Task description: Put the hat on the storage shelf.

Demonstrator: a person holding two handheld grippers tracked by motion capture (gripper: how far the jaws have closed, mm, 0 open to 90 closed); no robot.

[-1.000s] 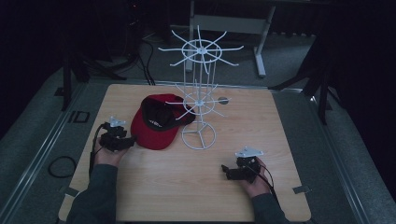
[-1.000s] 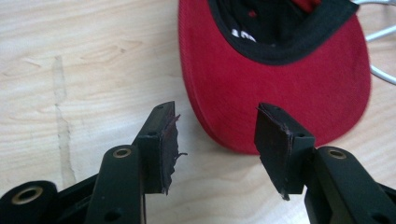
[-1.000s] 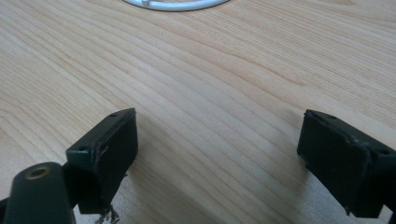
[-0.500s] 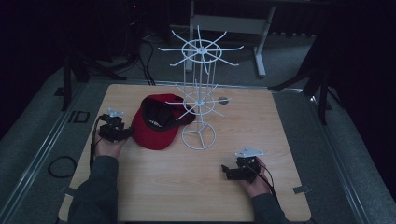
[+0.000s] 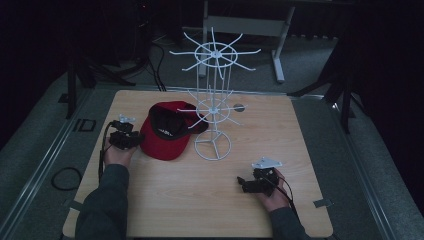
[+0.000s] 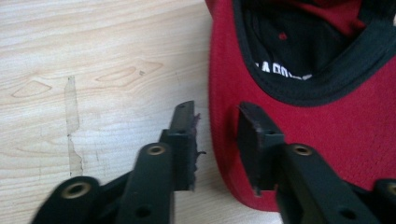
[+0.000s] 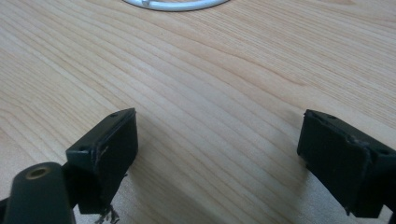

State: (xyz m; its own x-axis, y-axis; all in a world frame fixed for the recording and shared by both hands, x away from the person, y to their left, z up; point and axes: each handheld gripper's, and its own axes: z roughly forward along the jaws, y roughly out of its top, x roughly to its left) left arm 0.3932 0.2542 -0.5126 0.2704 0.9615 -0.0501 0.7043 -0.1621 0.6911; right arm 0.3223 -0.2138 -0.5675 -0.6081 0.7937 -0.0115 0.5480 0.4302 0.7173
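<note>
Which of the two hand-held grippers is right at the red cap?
The left hand-held gripper. Its jaws straddle the red cap's brim edge and have just been closing. The right hand-held gripper sits apart over bare table, jaws wide.

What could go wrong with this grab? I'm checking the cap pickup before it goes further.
1. The left gripper straddles only the edge of the red cap's brim; its jaws have just been closing, but a gap remains, so the brim may slip out when lifted.
2. The cap lies against the white wire rack, so pulling it could snag a hook or tip the rack.
</note>
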